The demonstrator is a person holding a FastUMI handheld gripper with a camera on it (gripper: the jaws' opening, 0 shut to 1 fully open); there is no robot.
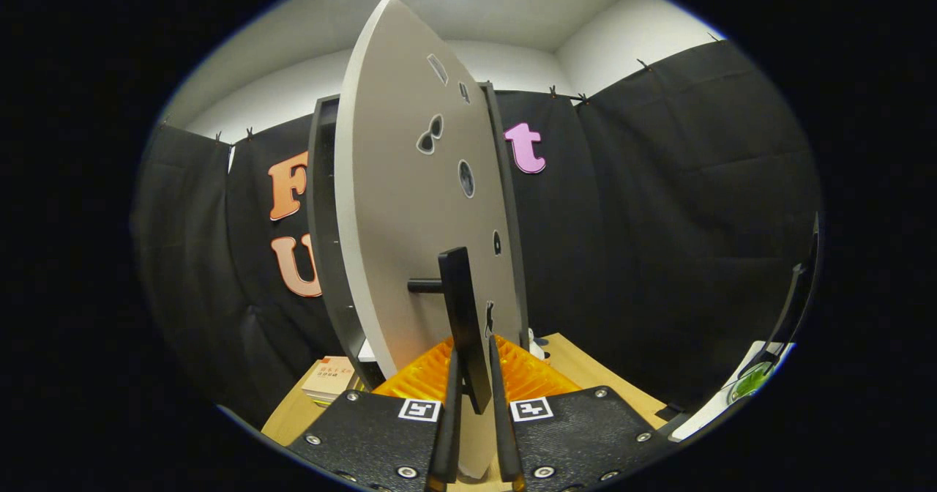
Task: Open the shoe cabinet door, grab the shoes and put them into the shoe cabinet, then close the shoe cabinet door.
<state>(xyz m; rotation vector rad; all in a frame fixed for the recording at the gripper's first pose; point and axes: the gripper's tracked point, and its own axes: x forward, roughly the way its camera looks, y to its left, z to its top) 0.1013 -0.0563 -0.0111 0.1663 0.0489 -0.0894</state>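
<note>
The shoe cabinet (pixel 322 243) has a dark frame and a pale grey door (pixel 410 206) with small cut-out holes. The door stands partly swung out, its edge toward me. A black bar handle (pixel 463 309) sticks out from the door on a short post. My gripper (pixel 474 389) is shut on the lower end of this handle, with both fingers (pixel 448 419) pressing its sides. No shoes are in sight.
The cabinet rests on a light wooden table (pixel 585 367). A small stack of books (pixel 329 378) lies on the table left of the cabinet. To the far right stands a white object with a green part (pixel 747 382) and a dark stand.
</note>
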